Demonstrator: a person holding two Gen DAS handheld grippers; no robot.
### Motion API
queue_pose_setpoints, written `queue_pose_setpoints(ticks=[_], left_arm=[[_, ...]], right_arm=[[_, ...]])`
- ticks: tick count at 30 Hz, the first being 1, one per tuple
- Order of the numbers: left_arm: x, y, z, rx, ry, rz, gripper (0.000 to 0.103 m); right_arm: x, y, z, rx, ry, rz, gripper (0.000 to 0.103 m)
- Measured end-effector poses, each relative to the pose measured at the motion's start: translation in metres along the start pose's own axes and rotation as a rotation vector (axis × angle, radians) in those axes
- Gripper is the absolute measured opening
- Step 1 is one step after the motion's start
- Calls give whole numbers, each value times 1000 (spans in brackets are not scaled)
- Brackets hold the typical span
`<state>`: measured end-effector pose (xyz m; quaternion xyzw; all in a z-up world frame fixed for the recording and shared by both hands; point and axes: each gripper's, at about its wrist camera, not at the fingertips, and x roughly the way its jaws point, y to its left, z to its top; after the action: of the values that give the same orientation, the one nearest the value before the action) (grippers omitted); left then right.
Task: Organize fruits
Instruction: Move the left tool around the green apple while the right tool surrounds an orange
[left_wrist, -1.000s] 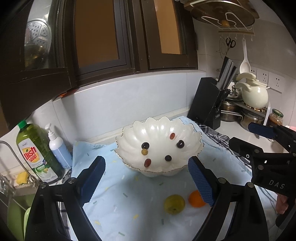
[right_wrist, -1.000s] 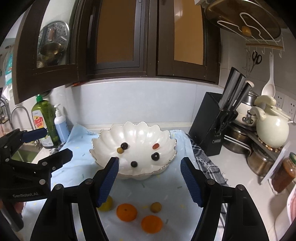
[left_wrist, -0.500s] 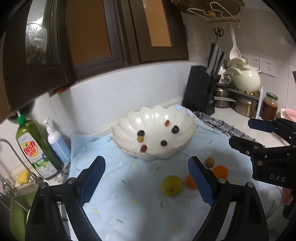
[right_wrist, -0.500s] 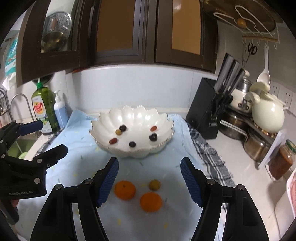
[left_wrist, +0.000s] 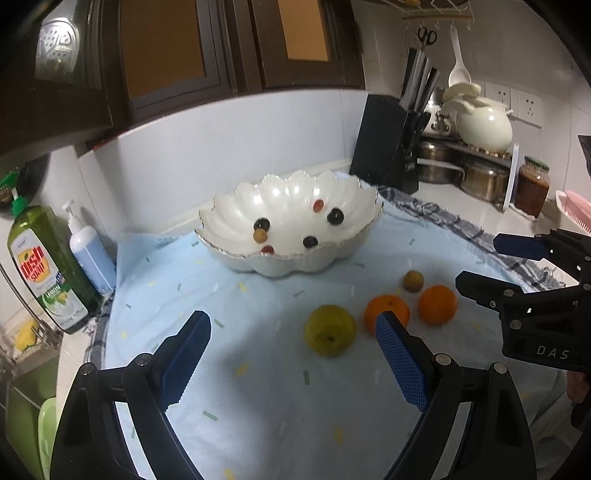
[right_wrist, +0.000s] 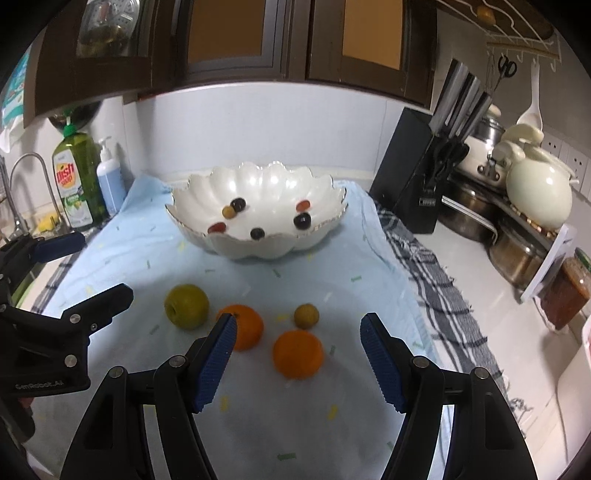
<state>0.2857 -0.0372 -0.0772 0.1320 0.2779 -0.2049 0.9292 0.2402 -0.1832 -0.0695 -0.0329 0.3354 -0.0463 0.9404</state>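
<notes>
A white scalloped bowl (left_wrist: 236, 216) (right_wrist: 321, 192) holds several small dark, red and yellow fruits on the light blue cloth. In front of it lie a yellow-green apple (left_wrist: 330, 330) (right_wrist: 186, 306), two oranges (left_wrist: 437, 305) (right_wrist: 297, 354) (left_wrist: 386, 308) (right_wrist: 245, 325) and a small brown fruit (left_wrist: 413, 281) (right_wrist: 306, 315). My left gripper (left_wrist: 293, 363) is open and empty, above the cloth short of the apple. My right gripper (right_wrist: 299, 363) is open and empty, with the nearer orange between its fingers' line of sight.
A dish soap bottle (left_wrist: 44, 273) and a pump bottle (left_wrist: 90, 251) stand at the left by the sink. A black knife block (right_wrist: 417, 177), metal pots (right_wrist: 517, 251), a cream teapot (right_wrist: 537, 192) and a jar (right_wrist: 565, 291) stand at the right. A checked towel (right_wrist: 436, 280) edges the cloth.
Both grippers have pulled back from the bowl and tilted down; the apple, oranges and small brown fruit have come fully into view. Both stay open.
</notes>
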Motion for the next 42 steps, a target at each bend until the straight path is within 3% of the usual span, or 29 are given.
queue_pose_setpoints(ticks=[24, 32, 37, 39, 42], left_arm=[[81, -15, -14, 37, 145, -66, 87], [98, -16, -14, 30, 190, -84, 76], [104, -18, -11, 34, 200, -100, 70], [106, -20, -10, 38, 204, -102, 66], [110, -21, -9, 40, 216, -116, 55]], right_arm=[[58, -10, -22, 59, 148, 16, 70], [68, -8, -19, 57, 158, 29, 68], [75, -7, -19, 55, 178, 47, 56], [78, -7, -19, 57, 189, 53, 48], [79, -8, -19, 62, 192, 58, 46]])
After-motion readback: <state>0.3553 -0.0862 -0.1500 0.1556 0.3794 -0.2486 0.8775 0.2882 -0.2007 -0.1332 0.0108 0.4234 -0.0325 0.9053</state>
